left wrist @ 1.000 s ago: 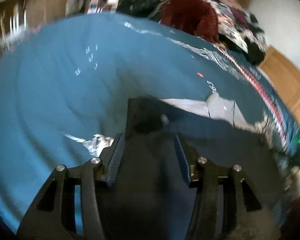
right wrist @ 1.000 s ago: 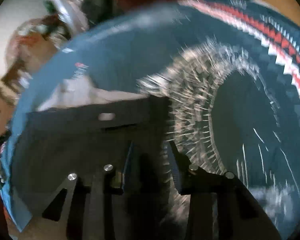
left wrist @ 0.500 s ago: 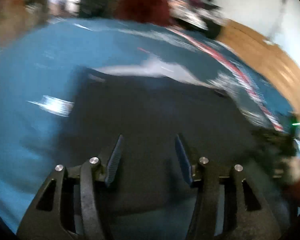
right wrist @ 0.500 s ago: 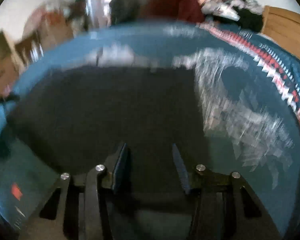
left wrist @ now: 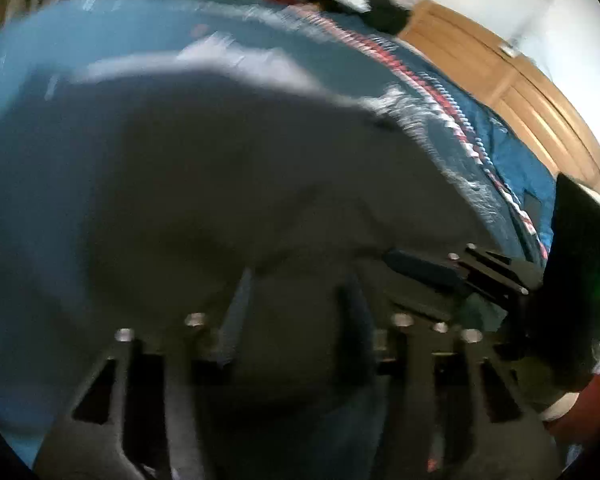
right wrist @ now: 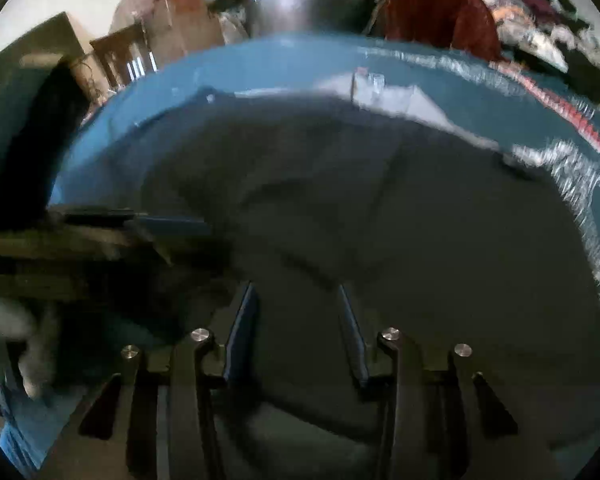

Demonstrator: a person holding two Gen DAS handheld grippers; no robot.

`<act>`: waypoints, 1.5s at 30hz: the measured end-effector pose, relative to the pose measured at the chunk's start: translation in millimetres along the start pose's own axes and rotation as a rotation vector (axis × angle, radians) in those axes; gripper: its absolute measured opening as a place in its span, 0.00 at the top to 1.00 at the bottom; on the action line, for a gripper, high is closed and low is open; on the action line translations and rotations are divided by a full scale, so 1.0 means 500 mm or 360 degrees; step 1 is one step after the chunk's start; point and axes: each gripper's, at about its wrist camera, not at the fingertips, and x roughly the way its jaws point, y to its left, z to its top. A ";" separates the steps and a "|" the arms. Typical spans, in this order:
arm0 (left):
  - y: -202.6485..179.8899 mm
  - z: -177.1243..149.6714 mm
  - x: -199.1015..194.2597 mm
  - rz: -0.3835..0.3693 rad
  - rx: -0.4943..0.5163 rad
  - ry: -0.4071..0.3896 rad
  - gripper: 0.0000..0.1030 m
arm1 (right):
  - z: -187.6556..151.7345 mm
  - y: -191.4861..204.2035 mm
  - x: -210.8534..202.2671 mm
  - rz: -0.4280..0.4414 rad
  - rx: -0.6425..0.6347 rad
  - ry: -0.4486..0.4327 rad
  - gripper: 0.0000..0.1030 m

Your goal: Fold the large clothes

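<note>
We see 1 dark garment (right wrist: 380,208) spread on 1 blue bedspread (left wrist: 100,40) — both the left gripper (left wrist: 296,312) and right gripper (right wrist: 298,328) released, blue margin beyond its far edge.

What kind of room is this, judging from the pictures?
Probably a bedroom at home: a dark garment lies on a blue bedspread, clothes are piled behind it, and wooden doors stand to one side.

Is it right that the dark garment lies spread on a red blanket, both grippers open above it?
Not quite: the blanket is blue, as the right wrist view shows. The dark garment does lie spread on it, left gripper and right gripper open.
</note>
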 end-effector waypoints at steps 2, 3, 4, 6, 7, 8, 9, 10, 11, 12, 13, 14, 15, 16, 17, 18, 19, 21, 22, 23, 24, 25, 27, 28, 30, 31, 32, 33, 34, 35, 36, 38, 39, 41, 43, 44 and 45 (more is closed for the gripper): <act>0.088 -0.004 -0.080 0.0037 -0.0125 -0.0098 0.93 | -0.014 -0.043 -0.024 -0.0072 0.0047 -0.0009 0.58; 0.131 -0.013 -0.117 0.0097 -0.0185 -0.0149 0.93 | -0.026 -0.082 -0.038 -0.0125 0.0073 -0.0003 0.58; 0.196 -0.019 -0.161 0.0148 -0.0296 -0.0210 0.98 | -0.036 -0.123 -0.050 -0.0146 0.0134 0.0007 0.58; 0.295 -0.038 -0.232 0.0311 -0.0499 -0.0320 1.00 | -0.046 -0.193 -0.067 -0.0199 0.0227 0.0025 0.63; 0.335 -0.051 -0.277 0.0451 -0.0579 -0.0372 1.00 | -0.050 -0.221 -0.088 -0.0271 0.0264 0.0033 0.61; 0.354 -0.065 -0.312 0.0550 -0.0624 -0.0400 1.00 | -0.051 -0.234 -0.108 -0.0340 0.0280 0.0034 0.58; 0.357 -0.076 -0.344 0.0588 -0.0642 -0.0421 0.99 | -0.049 -0.240 -0.128 -0.0371 0.0291 0.0020 0.55; 0.339 -0.081 -0.355 0.0657 -0.0610 -0.0416 0.97 | -0.048 -0.230 -0.159 -0.0367 0.0288 -0.0019 0.54; 0.302 -0.085 -0.356 0.0734 -0.0518 -0.0384 0.96 | -0.042 -0.212 -0.180 -0.0366 0.0264 -0.0051 0.52; 0.259 -0.087 -0.339 0.0752 -0.0433 -0.0362 0.86 | -0.051 -0.179 -0.198 -0.0358 0.0235 -0.0074 0.44; 0.222 -0.090 -0.320 0.0750 -0.0374 -0.0352 0.67 | -0.062 -0.154 -0.205 -0.0343 0.0223 -0.0079 0.36; 0.160 -0.105 -0.285 0.0772 -0.0271 -0.0314 0.57 | -0.074 -0.126 -0.202 -0.0331 0.0214 -0.0071 0.33; 0.117 -0.119 -0.255 0.0817 -0.0210 -0.0283 0.43 | -0.085 -0.092 -0.195 -0.0329 0.0202 -0.0059 0.32; 0.102 -0.133 -0.243 0.0845 -0.0178 -0.0274 0.40 | -0.100 -0.059 -0.177 -0.0345 0.0186 -0.0032 0.32; 0.063 -0.150 -0.209 0.0891 -0.0124 -0.0277 0.37 | -0.114 -0.035 -0.154 -0.0371 0.0206 0.0012 0.32; 0.032 -0.162 -0.180 0.0950 -0.0063 -0.0288 0.28 | -0.122 -0.026 -0.137 -0.0368 0.0240 0.0036 0.32; 0.019 -0.161 -0.169 0.0998 -0.0052 -0.0302 0.18 | -0.136 -0.012 -0.122 -0.0366 0.0270 0.0051 0.30; 0.026 -0.146 -0.155 0.1068 -0.0051 -0.0282 0.08 | -0.153 0.011 -0.107 -0.0474 0.0262 0.0053 0.16; 0.029 -0.137 -0.142 0.1096 -0.0027 -0.0226 0.00 | -0.159 0.018 -0.096 -0.0519 0.0254 0.0049 0.03; 0.035 -0.133 -0.144 0.1101 -0.0020 -0.0189 0.00 | -0.163 0.022 -0.085 -0.0564 0.0252 0.0058 0.00; 0.051 -0.129 -0.146 0.1113 -0.0035 -0.0140 0.00 | -0.165 0.018 -0.074 -0.0591 0.0260 0.0068 0.00; 0.044 -0.123 -0.139 0.1120 -0.0045 -0.0126 0.00 | -0.165 0.015 -0.070 -0.0584 0.0277 0.0080 0.00; 0.035 -0.114 -0.133 0.1137 -0.0091 -0.0120 0.00 | -0.158 -0.001 -0.064 -0.0545 0.0339 0.0110 0.00; 0.029 -0.108 -0.122 0.1144 -0.0101 -0.0130 0.00 | -0.156 -0.007 -0.061 -0.0529 0.0387 0.0129 0.00; 0.034 -0.100 -0.115 0.1135 -0.0135 -0.0176 0.00 | -0.147 -0.008 -0.058 -0.0544 0.0400 0.0151 0.00; 0.029 -0.091 -0.095 0.1129 -0.0140 -0.0186 0.00 | -0.145 -0.008 -0.057 -0.0552 0.0411 0.0149 0.00; 0.036 -0.092 -0.097 0.1122 -0.0136 -0.0195 0.00 | -0.140 -0.018 -0.051 -0.0555 0.0416 0.0135 0.00; 0.032 -0.101 -0.095 0.1121 -0.0131 -0.0196 0.00 | -0.143 -0.018 -0.052 -0.0555 0.0415 0.0115 0.00; 0.039 -0.099 -0.095 0.1118 -0.0126 -0.0199 0.00 | -0.148 -0.016 -0.054 -0.0554 0.0412 0.0081 0.00; 0.037 -0.104 -0.094 0.1118 -0.0122 -0.0201 0.00 | -0.152 -0.015 -0.054 -0.0555 0.0411 0.0056 0.00; 0.040 -0.101 -0.093 0.1120 -0.0118 -0.0205 0.00 | -0.156 -0.009 -0.057 -0.0559 0.0410 0.0046 0.00; 0.021 -0.116 -0.090 0.1121 -0.0110 -0.0221 0.00 | -0.158 -0.010 -0.057 -0.0556 0.0412 0.0033 0.00; 0.004 -0.126 -0.088 0.1122 -0.0108 -0.0225 0.00 | -0.159 -0.011 -0.057 -0.0551 0.0413 0.0026 0.00; 0.004 -0.129 -0.088 0.1120 -0.0105 -0.0233 0.00 | -0.161 -0.009 -0.060 -0.0549 0.0411 0.0016 0.00; 0.003 -0.130 -0.089 0.1118 -0.0106 -0.0236 0.00 | -0.163 -0.009 -0.060 -0.0543 0.0416 0.0007 0.00; 0.001 -0.132 -0.088 0.1123 -0.0105 -0.0237 0.00 | -0.162 -0.010 -0.060 -0.0543 0.0415 0.0006 0.00; 0.001 -0.132 -0.088 0.1125 -0.0103 -0.0238 0.00 | -0.162 -0.012 -0.060 -0.0544 0.0414 0.0004 0.00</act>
